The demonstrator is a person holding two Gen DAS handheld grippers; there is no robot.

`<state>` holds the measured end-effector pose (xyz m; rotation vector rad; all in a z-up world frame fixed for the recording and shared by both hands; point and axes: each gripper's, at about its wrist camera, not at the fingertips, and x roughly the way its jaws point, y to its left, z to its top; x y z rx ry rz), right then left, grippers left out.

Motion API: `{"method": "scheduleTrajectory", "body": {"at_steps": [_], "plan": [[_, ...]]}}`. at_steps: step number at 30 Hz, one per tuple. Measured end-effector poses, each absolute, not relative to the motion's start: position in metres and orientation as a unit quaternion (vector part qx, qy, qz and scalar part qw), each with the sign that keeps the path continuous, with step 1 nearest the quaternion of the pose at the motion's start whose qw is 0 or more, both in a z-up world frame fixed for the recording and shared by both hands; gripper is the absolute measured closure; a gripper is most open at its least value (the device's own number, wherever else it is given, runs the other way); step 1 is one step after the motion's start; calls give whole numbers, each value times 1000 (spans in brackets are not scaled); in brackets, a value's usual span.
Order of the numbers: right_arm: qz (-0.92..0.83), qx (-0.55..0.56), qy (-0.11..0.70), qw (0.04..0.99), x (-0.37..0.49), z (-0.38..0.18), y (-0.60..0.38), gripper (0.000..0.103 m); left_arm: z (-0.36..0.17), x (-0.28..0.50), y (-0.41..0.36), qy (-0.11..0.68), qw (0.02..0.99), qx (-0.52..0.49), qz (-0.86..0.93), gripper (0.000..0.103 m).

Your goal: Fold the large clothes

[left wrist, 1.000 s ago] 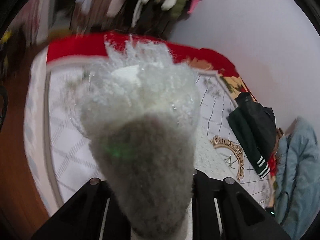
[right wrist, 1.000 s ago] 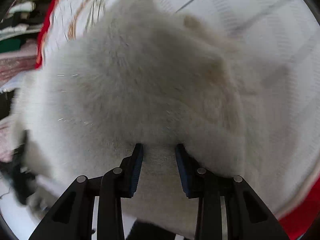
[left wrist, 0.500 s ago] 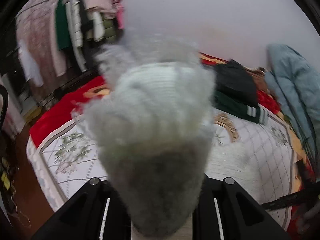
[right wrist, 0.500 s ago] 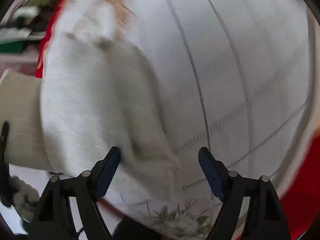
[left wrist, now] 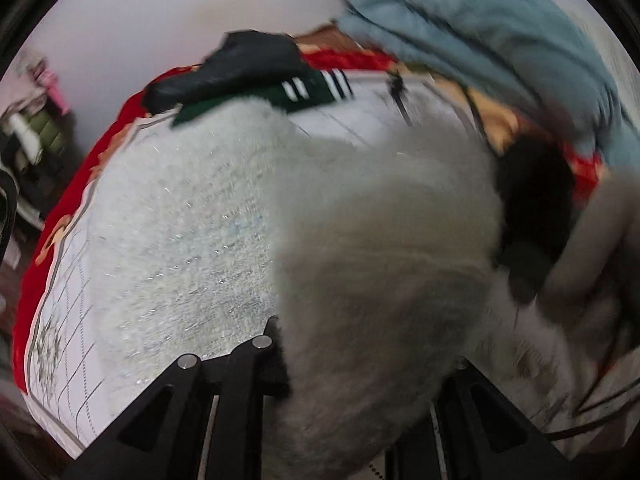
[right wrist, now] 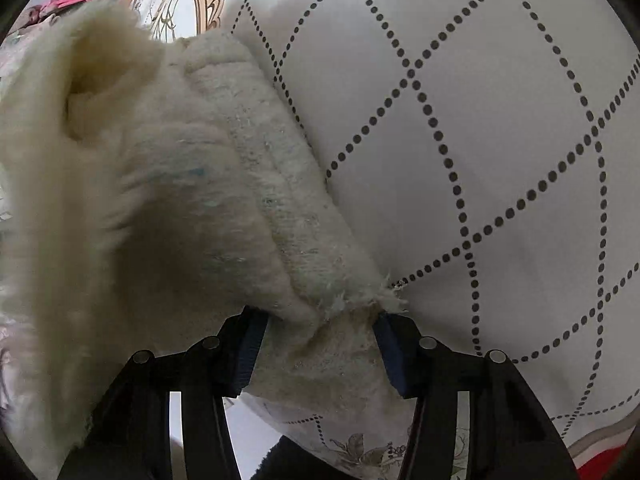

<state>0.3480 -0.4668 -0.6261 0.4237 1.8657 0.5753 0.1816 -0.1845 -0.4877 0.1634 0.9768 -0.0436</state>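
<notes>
Fleece garment (left wrist: 188,216) lies on the quilted bedspread (right wrist: 500,128), your left gripper (left wrist: 360,360) clamped on a bunched end, your right gripper (right wrist: 316,340) closing around the ribbed hem, probably to carry a fold across.

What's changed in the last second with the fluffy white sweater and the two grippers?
The right gripper let go of the white fluffy sweater, opened wide over the quilted bedspread, and its jaws are now closing around the sweater's ribbed edge. The left gripper swung across the bed toward the light blue jacket, carrying its bunch of sweater. It stayed clamped shut on the sweater throughout.
</notes>
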Motion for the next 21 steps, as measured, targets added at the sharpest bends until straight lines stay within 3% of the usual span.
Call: {"method": "scheduleTrajectory", "body": {"at_steps": [4,5,8,10,12,13,17,21], "plan": [[241,190,793,526,352,-622,-470,49,-489,182,-180,467,878,105,-6,88],[240,186,795,525,354,-619,-473,49,-485,185,-179,468,877,110,0,85],[231,162,789,546,356,-595,-487,37,-472,183,-164,482,869,116,14,69],[223,155,778,567,353,-576,-505,35,-463,177,-154,481,871,97,14,55],[213,166,766,583,354,-553,-529,35,-457,170,-150,482,872,81,2,17],[211,175,761,588,353,-543,-537,35,-454,166,-150,484,872,78,1,12],[213,207,742,601,364,-505,-564,35,-443,152,-145,498,866,50,-1,11],[274,235,721,591,370,-482,-515,21,-431,142,-129,506,862,7,26,11]]}}
